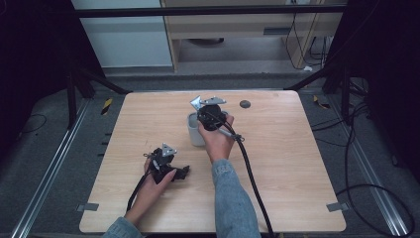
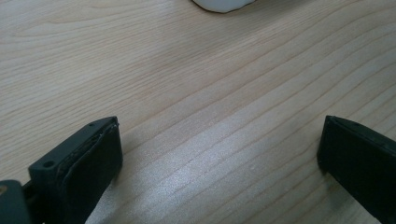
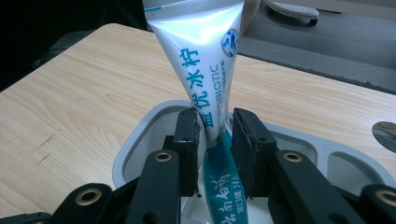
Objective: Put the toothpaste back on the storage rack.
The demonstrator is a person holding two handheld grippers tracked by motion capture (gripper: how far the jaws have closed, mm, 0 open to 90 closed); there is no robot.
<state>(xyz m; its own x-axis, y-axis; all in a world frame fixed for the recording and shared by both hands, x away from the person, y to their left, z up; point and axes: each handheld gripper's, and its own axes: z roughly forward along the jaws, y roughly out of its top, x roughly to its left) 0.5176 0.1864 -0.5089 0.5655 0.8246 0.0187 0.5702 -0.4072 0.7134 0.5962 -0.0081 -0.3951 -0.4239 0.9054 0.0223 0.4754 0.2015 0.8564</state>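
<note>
Clearly, our right gripper (image 3: pixel 214 135) had its fingers (image 3: pixel 187 140) clamped on a toothpaste tube (image 3: pixel 201 60), standing upright with its lower end inside the grey cup (image 3: pixel 140 135). We judged the slick, tapering tube could slip or tilt and lever the cup over once released. Our left gripper (image 2: pixel 219 154) rested on the surface (image 2: pixel 187 84) well short of the cup, fingers (image 2: pixel 93 158) spread wide and empty, too far to steady it.
</note>
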